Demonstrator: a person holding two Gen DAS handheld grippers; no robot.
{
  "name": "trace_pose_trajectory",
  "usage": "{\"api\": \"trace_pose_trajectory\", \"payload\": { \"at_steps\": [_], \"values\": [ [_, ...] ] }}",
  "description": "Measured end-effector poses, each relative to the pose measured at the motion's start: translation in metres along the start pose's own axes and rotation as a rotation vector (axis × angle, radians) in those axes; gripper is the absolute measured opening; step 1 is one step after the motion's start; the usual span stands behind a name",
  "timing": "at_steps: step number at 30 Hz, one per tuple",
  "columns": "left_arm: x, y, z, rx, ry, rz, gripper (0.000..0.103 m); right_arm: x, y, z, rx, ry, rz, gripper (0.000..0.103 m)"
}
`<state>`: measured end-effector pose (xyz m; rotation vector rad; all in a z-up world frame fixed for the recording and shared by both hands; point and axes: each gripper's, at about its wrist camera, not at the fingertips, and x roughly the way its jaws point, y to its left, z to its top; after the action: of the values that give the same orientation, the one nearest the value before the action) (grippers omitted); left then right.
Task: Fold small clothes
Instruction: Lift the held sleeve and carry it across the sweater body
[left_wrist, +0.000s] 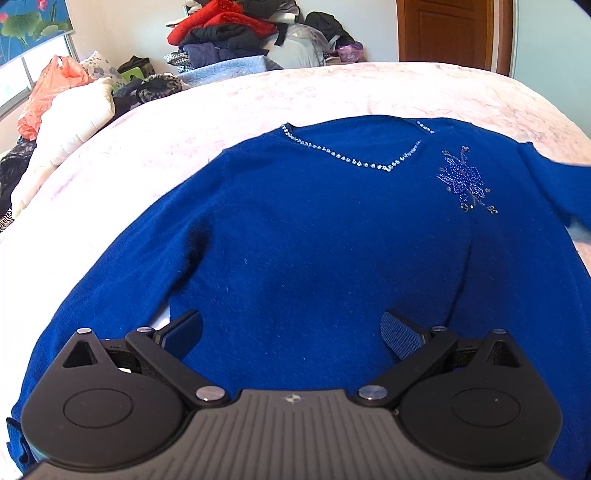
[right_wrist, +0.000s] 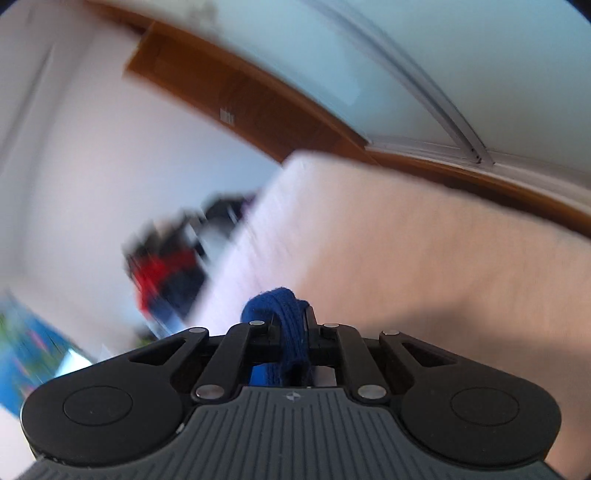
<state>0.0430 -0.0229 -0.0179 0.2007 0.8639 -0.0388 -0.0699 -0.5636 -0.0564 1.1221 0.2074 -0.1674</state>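
Note:
A blue sweater with a rhinestone V-neck and a beaded flower on the chest lies face up, spread on the pale pink bed. My left gripper is open and hovers just above the sweater's lower body, nothing between its fingers. Its left sleeve runs down the left side of the left wrist view. In the right wrist view, my right gripper is shut on a bunched blue ribbed piece of the sweater, held up above the bed. That view is motion-blurred.
A pile of clothes stands beyond the far edge of the bed. Pillows, an orange plastic bag and more clothes lie at the left. A wooden door is at the far right; the bed also shows in the right wrist view.

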Motion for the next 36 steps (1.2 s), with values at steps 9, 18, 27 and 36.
{"api": "trace_pose_trajectory", "payload": {
  "at_steps": [9, 18, 27, 36],
  "values": [
    [0.007, 0.008, 0.006, 0.008, -0.006, 0.016, 0.103, -0.017, 0.0, 0.045, 0.113, -0.112, 0.066, 0.013],
    [0.013, 0.017, 0.01, -0.001, -0.012, 0.013, 0.103, 0.036, 0.038, -0.035, 0.138, 0.106, 0.198, 0.013],
    [0.016, 0.027, 0.012, -0.017, -0.027, 0.019, 0.103, 0.098, 0.091, -0.1, 0.134, 0.307, 0.275, 0.014],
    [0.024, 0.038, 0.01, -0.034, -0.013, 0.025, 0.103, 0.14, 0.135, -0.164, 0.11, 0.471, 0.311, 0.014]
  ]
}}
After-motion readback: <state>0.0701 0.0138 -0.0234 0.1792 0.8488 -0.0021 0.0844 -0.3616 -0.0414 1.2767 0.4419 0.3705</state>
